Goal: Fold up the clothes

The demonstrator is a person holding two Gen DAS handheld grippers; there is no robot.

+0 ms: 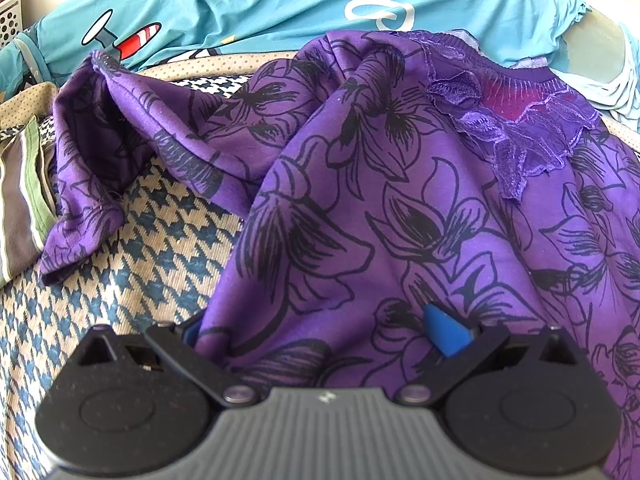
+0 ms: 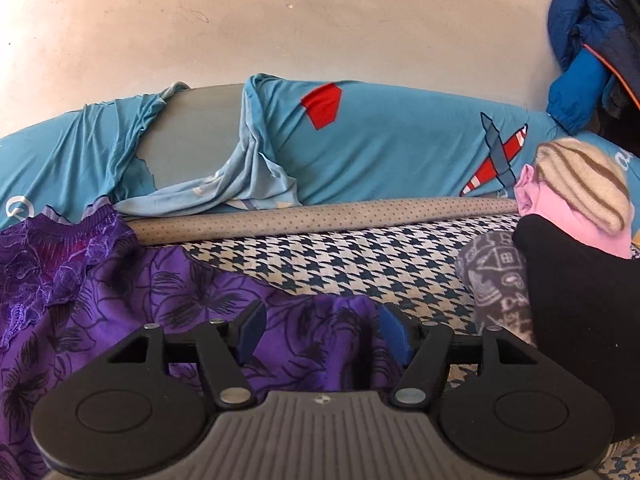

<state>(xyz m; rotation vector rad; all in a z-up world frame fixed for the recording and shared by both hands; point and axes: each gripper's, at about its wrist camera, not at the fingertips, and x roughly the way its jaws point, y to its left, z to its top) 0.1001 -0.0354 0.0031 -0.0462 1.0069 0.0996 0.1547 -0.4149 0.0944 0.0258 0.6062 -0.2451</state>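
I have the purple floral top [image 1: 400, 208] spread over the houndstooth bed cover [image 1: 160, 240], its lace collar [image 1: 516, 120] toward the blue cartoon-print sheet [image 1: 280, 4]. My left gripper [image 1: 320, 332] has jaws wide, with the top's cloth bunched between them; I cannot tell whether the pads press it. My right gripper [image 2: 322, 334] stands part open over the top's edge, gripping nothing.

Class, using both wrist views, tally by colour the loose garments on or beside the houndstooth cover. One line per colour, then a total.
Purple: 1, the floral top
Black: 1
Pink: 1
Cream striped: 1
Grey patterned: 1
Grey-green striped: 1
Total: 6
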